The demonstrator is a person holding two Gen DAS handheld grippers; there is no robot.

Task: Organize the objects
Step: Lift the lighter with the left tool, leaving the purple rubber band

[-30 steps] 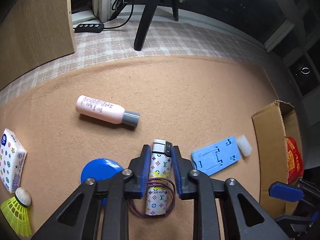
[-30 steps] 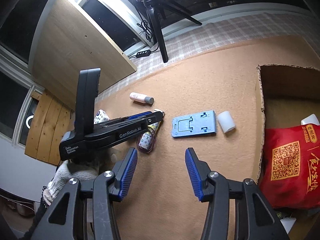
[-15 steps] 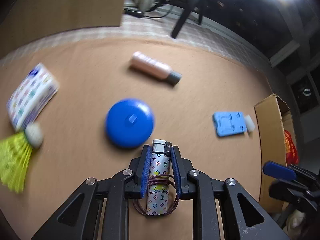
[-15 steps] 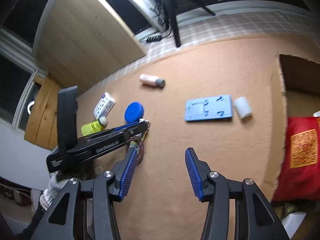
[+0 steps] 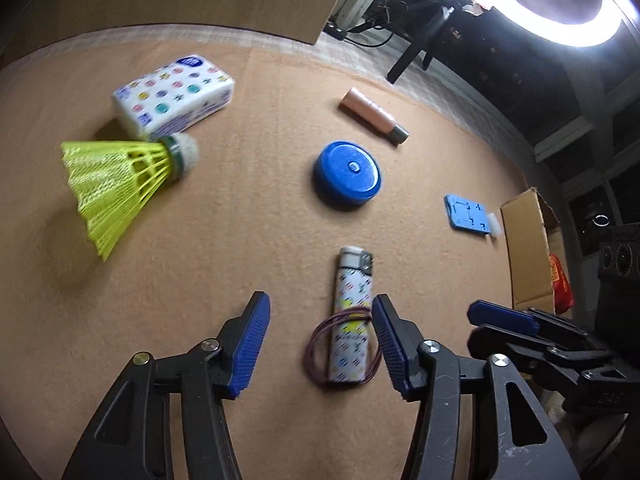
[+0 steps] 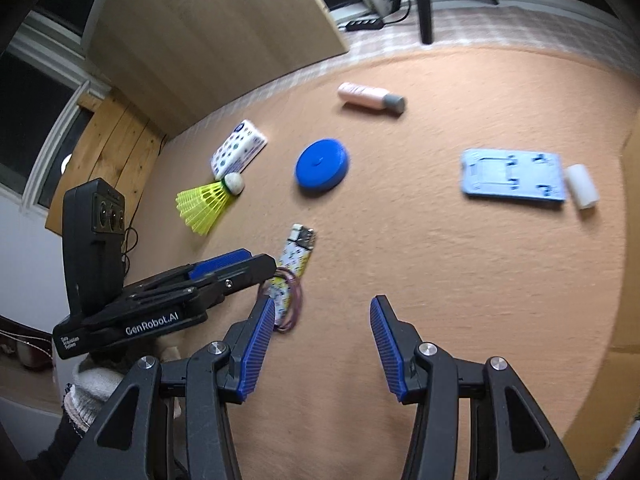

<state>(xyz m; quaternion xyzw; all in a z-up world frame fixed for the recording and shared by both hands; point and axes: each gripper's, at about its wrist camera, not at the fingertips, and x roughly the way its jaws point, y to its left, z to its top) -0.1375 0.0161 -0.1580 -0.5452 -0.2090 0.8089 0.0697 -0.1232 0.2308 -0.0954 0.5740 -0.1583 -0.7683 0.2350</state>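
While lying on the tan mat at lower centre, lighter [image 5: 351,312] ringed by hair tie [image 5: 340,344], freed between opening left gripper [image 5: 320,344] jaws, presumably set down; right gripper [image 6: 320,344] spread, empty; cardboard box [image 5: 528,248] at right edge.

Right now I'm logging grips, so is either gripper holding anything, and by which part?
Nothing is held. The left gripper is opening; the lighter lies between its jaws, the left pad clear of it. The right gripper is open and empty.
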